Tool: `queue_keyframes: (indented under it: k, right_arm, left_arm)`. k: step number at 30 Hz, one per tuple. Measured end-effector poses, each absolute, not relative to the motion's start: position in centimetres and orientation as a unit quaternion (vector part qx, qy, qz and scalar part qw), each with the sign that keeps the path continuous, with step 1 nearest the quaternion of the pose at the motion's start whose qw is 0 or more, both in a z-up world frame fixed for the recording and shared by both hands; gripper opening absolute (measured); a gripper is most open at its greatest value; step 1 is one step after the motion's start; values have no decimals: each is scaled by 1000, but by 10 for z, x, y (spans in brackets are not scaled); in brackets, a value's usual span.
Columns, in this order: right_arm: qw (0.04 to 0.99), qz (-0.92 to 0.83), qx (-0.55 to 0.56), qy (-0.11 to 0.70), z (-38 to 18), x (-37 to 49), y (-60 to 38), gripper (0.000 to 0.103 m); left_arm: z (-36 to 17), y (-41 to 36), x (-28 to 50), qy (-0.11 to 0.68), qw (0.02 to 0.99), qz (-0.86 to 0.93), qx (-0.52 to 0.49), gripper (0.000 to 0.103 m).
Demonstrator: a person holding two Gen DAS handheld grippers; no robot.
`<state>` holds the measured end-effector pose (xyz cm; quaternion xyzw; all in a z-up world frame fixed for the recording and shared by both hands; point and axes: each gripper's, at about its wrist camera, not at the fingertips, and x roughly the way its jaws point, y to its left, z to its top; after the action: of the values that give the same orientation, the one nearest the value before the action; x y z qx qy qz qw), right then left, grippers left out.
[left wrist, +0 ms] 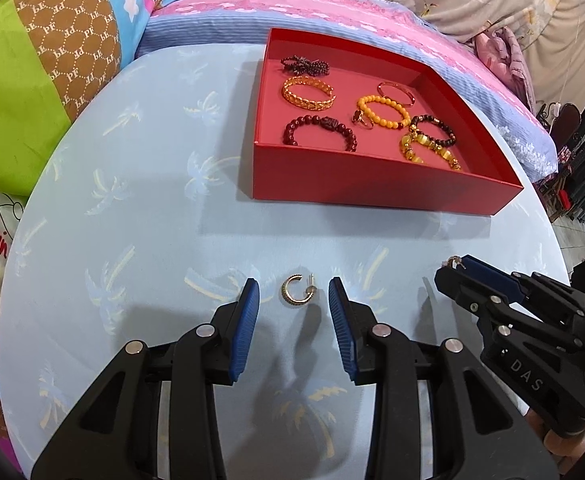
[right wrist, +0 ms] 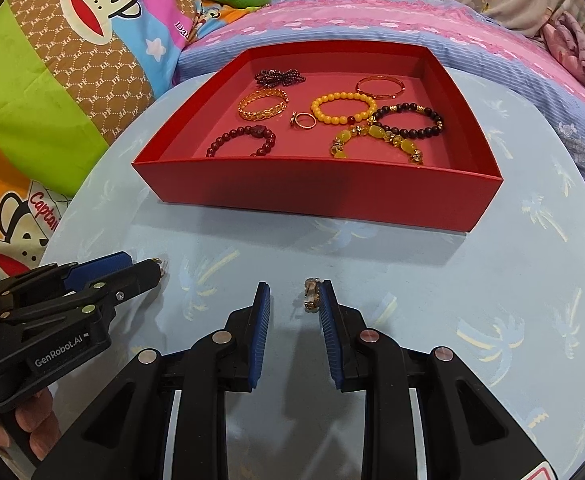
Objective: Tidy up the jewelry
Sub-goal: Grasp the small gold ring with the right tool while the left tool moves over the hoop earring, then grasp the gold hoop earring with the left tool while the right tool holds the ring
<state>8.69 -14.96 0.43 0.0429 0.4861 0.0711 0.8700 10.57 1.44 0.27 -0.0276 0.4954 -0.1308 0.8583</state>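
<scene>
A gold hoop earring lies on the light blue tabletop between the open fingers of my left gripper; in the right wrist view it shows by that gripper's tips. A second small gold earring lies between the open fingers of my right gripper, close against the right pad; in the left wrist view it shows at that gripper's tip. A red tray beyond holds several bracelets and a ring.
The round table is covered in a pale blue palm-print cloth. Behind it lie a pink and blue bedspread and colourful cartoon pillows. The table edge curves away at left and right.
</scene>
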Motion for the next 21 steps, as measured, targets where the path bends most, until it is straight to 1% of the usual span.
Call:
queue_keyframes:
  k: [1, 5, 8, 13, 15, 19, 21]
  right_arm:
    - [869, 72, 43, 487, 3, 87, -150, 22]
    - [867, 72, 44, 491, 1, 89, -150, 11]
    - [867, 72, 44, 492, 0, 89, -150, 9]
    - [867, 75, 50, 490, 0, 90, -151, 10]
    - [869, 73, 48, 487, 0, 90, -152, 18]
    - [868, 74, 49, 488, 0, 92, -151, 18]
    - [868, 74, 49, 489, -1, 92, -151, 17]
  left_arm:
    - [2, 14, 106, 496, 858, -130, -27, 34]
    - [-1, 11, 106, 499, 856, -132, -25, 34]
    - [-2, 9, 107, 497, 857, -132, -23, 34]
    - [-2, 6, 109, 495, 858, -133, -21, 34]
    - [-2, 6, 109, 495, 859, -133, -20, 34]
    - [-3, 5, 110, 493, 860, -133, -17, 34]
    - [-2, 5, 110, 493, 860, -133, -18, 34]
